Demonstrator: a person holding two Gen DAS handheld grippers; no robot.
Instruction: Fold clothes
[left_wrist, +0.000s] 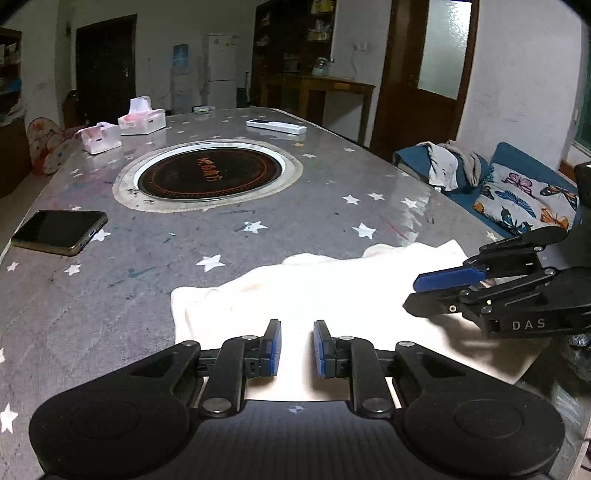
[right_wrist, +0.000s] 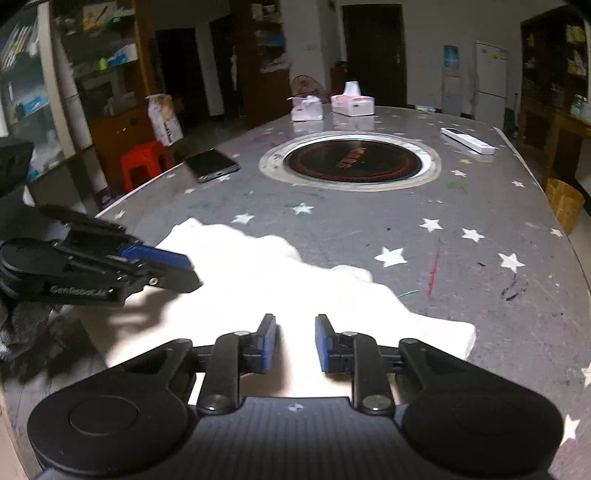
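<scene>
A white garment (left_wrist: 325, 295) lies flat near the front edge of the grey star-patterned table (left_wrist: 258, 236); it also shows in the right wrist view (right_wrist: 280, 280). My left gripper (left_wrist: 297, 328) hovers over its near part, jaws open, nothing between the blue pads. My right gripper (right_wrist: 295, 325) hovers over the garment too, jaws open and empty. The right gripper shows in the left wrist view (left_wrist: 413, 291) over the garment's right side. The left gripper shows in the right wrist view (right_wrist: 192, 273) over the garment's left side.
A round black hotplate (left_wrist: 210, 173) is set in the table's middle. A dark phone (left_wrist: 59, 232) lies at the left edge, a white remote (left_wrist: 276, 126) and two pink tissue boxes (left_wrist: 142, 117) at the far end. A sofa with clothes (left_wrist: 480, 177) stands to the right.
</scene>
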